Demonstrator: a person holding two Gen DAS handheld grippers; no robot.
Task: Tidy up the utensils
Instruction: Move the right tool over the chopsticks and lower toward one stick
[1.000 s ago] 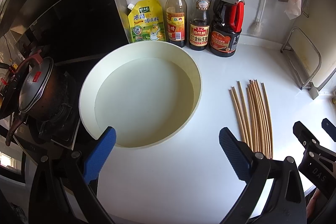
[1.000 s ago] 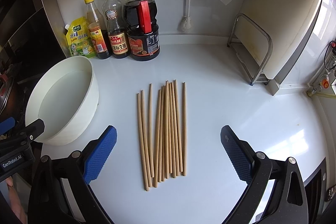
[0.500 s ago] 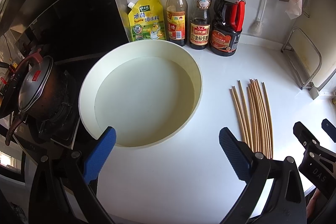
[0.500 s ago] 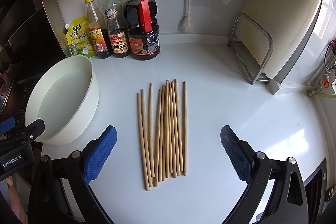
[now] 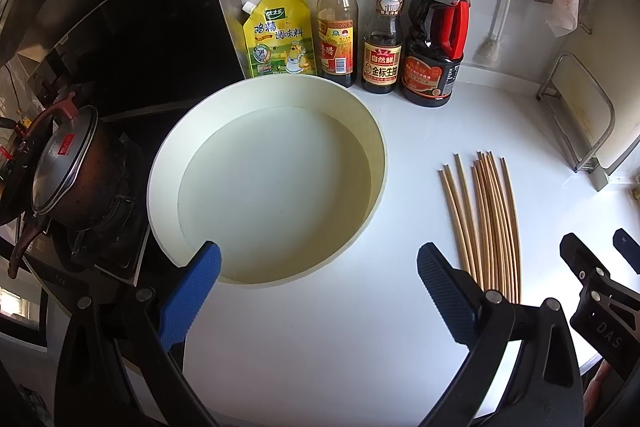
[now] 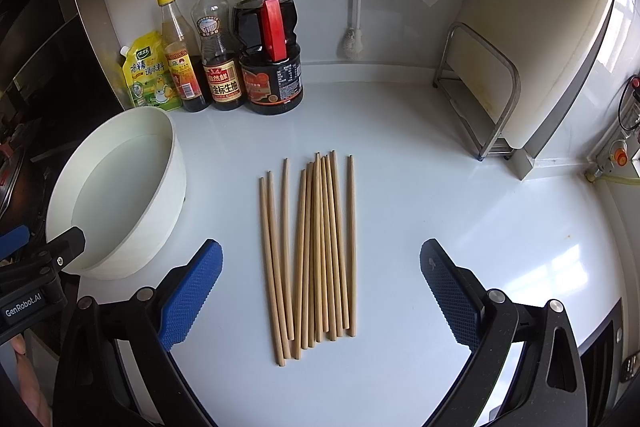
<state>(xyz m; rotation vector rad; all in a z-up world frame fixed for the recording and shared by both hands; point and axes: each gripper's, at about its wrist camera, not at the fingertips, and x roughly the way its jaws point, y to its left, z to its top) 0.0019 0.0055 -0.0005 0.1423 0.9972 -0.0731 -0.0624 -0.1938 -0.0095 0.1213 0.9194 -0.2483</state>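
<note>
Several wooden chopsticks (image 6: 316,251) lie side by side on the white counter, pointing away from me; the left wrist view shows the same chopsticks (image 5: 486,223) at the right. A round white basin (image 5: 376,163) holding clear water stands left of them, its wall (image 6: 168,203) showing in the right wrist view. My right gripper (image 6: 320,291) hovers open directly over the near ends of the chopsticks, touching nothing. My left gripper (image 5: 318,289) is open above the basin's near rim, empty. Each gripper's black body shows at the edge of the other's view.
Against the back wall stand a yellow seasoning pouch (image 5: 278,35), two yellow-capped bottles (image 5: 382,23) and a large dark soy sauce jug (image 6: 270,47). A dark pot (image 5: 68,167) sits on the stove at left. A metal rack (image 6: 480,91) and cutting board stand at right.
Both views have crept slightly forward; the chopsticks and basin have not moved, and both grippers stay open.
</note>
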